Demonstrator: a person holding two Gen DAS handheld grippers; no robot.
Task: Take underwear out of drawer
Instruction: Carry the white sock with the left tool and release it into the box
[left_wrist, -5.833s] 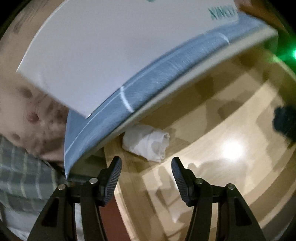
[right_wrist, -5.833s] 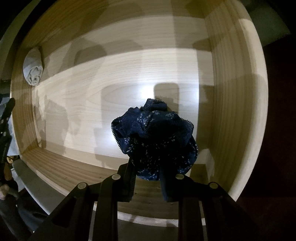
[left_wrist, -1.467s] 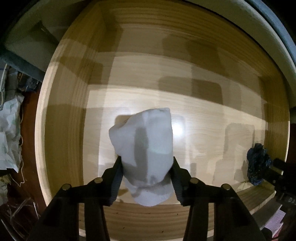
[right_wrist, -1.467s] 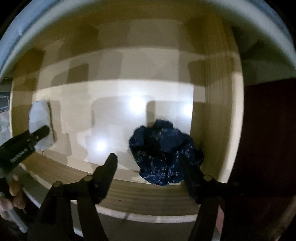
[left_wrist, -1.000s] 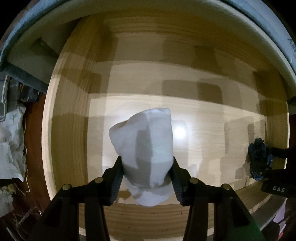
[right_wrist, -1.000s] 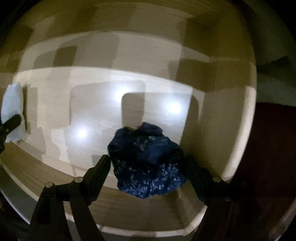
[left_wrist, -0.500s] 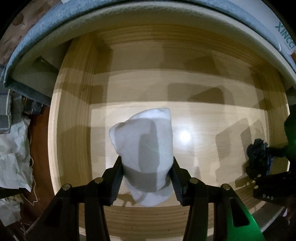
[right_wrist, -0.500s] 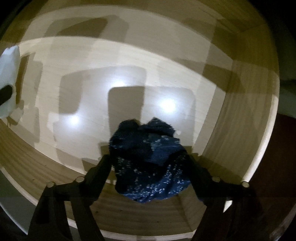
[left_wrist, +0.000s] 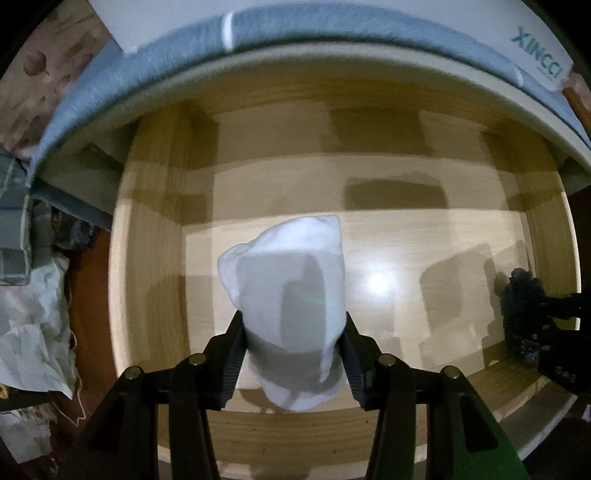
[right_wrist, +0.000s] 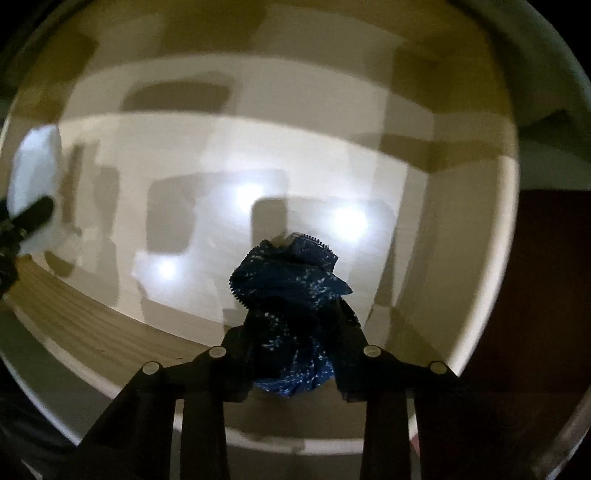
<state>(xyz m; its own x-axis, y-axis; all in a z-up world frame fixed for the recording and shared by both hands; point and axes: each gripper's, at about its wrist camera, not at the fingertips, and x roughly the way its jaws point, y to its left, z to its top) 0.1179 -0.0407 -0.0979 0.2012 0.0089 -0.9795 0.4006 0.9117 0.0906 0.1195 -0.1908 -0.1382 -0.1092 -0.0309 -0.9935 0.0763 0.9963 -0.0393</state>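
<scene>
Left wrist view: the left gripper (left_wrist: 293, 347) is clamped on a white underwear roll (left_wrist: 291, 306) above the pale wooden drawer (left_wrist: 424, 236); beyond its far edge lies a white sheet (left_wrist: 443, 22) lettered "XINCCI". Right wrist view: the right gripper (right_wrist: 295, 349) is closing its jaws on dark blue patterned underwear (right_wrist: 291, 295) near the drawer's right wall, lamp glare on the floor.

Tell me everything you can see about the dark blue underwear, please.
The blue underwear is a bunched piece of dark navy fabric with small pale speckles and a scalloped lace edge along its top. It sits between the fingers of the right gripper, whose jaws are closing and squeeze it from both sides. It hangs over the near right corner of the wooden drawer; whether it touches the bottom cannot be told. In the left wrist view it shows as a dark lump at the drawer's right end.
</scene>
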